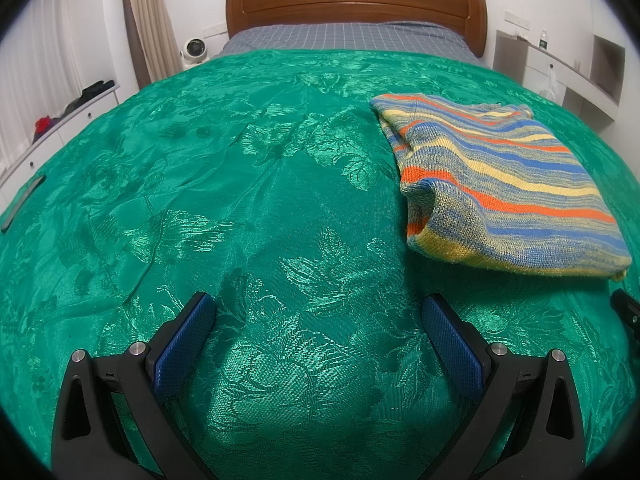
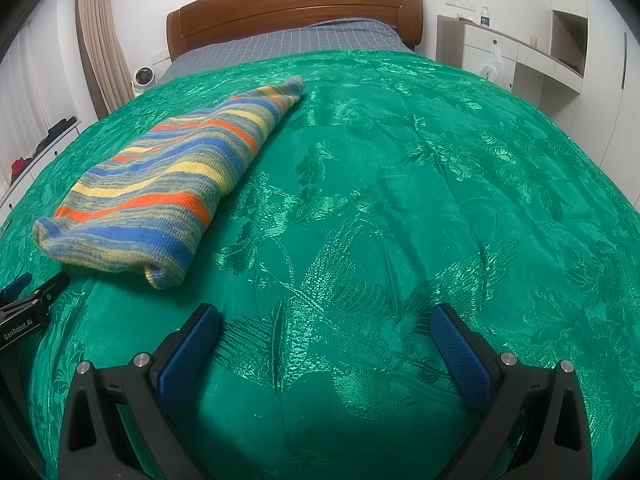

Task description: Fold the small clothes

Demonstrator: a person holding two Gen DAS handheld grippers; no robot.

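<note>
A striped knit garment (image 1: 508,184) in blue, yellow and orange lies folded on the green bedspread (image 1: 240,200), ahead and to the right in the left wrist view. In the right wrist view the garment (image 2: 168,184) lies ahead and to the left. My left gripper (image 1: 318,304) is open and empty, above bare bedspread to the left of the garment. My right gripper (image 2: 326,316) is open and empty, above bare bedspread (image 2: 400,200) to the right of the garment. The left gripper's tip (image 2: 38,292) shows at the right wrist view's left edge.
A wooden headboard (image 1: 356,4) and a grey checked sheet (image 1: 344,34) lie at the far end. A small white fan (image 1: 194,52) stands by the curtain. White cabinets (image 1: 560,72) stand on the right. A dark flat object (image 1: 24,200) lies at the bed's left edge.
</note>
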